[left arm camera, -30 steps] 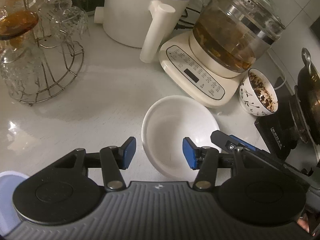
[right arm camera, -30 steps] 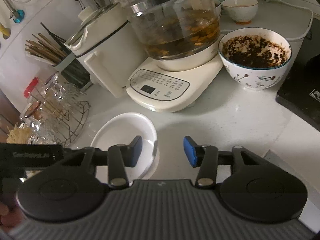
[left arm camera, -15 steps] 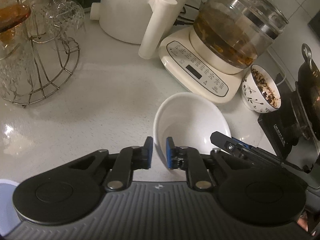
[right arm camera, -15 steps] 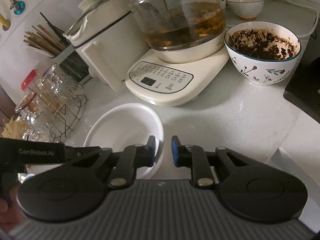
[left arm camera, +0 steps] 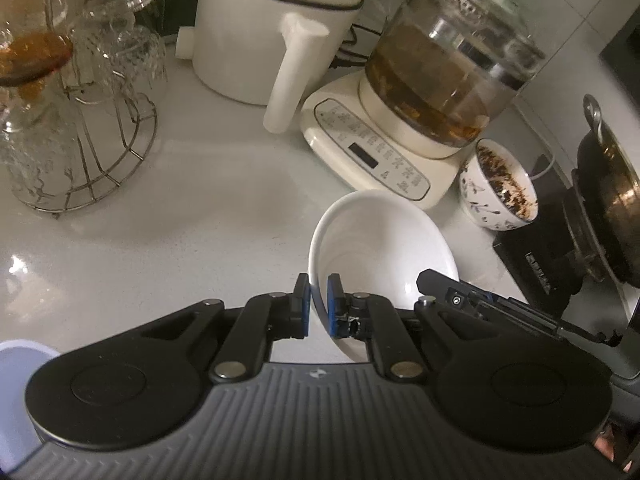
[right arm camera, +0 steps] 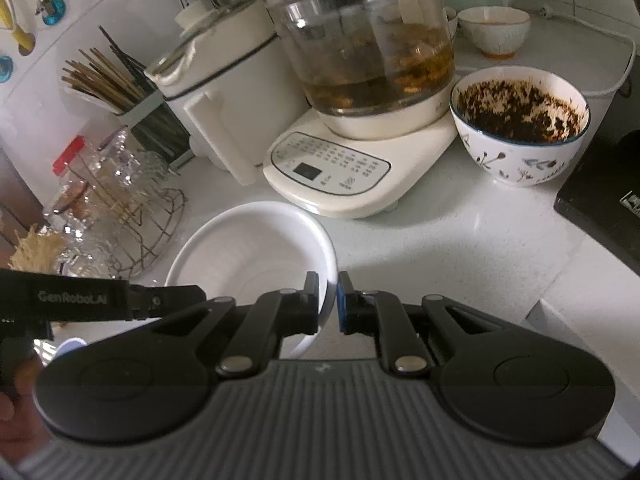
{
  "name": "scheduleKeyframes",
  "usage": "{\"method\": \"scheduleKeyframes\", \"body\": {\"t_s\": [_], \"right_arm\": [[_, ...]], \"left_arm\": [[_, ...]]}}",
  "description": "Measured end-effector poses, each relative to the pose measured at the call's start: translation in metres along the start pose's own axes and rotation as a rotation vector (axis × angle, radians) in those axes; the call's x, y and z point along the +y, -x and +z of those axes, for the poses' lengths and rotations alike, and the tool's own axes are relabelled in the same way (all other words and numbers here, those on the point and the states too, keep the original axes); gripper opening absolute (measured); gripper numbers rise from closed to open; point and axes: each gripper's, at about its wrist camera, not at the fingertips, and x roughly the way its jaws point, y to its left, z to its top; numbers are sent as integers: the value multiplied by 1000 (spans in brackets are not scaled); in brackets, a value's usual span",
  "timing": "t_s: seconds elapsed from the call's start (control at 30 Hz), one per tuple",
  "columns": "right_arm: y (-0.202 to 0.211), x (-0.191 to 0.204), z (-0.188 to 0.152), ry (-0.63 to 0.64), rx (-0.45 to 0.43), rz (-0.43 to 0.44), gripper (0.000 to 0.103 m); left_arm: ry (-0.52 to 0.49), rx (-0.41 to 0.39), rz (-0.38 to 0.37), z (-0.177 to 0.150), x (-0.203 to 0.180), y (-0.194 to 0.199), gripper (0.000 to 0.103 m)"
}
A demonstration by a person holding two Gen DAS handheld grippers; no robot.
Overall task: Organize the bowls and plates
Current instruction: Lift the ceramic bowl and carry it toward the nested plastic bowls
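Left tongs (left arm camera: 318,304) and right tongs (right arm camera: 329,302) each pinch opposite rims of a white bowl (left arm camera: 384,248) on the table (left arm camera: 180,216), beside a glass kettle (right arm camera: 360,40) and soiled bowl (right arm camera: 520,120)

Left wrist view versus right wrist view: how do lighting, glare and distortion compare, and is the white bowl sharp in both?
Left wrist view: dim, bright glare patch on the countertop at far left, fisheye bends the tiled wall, white bowl sharp. Right wrist view: brighter and more even, edges curve and blur at the corners, bowl sharp, patterned bowl clear.
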Motion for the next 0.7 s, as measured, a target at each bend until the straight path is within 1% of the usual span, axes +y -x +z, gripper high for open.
{"method": "scheduleKeyframes", "body": {"t_s": [0.47,0.7], "right_arm": [[50,27,28,22,-10,45,11],[69,42,40,46,-14,49,11]], "left_arm": [[28,-19,17,8,-17,73,10],[39,-29,10,12,-21,99,10]]}}
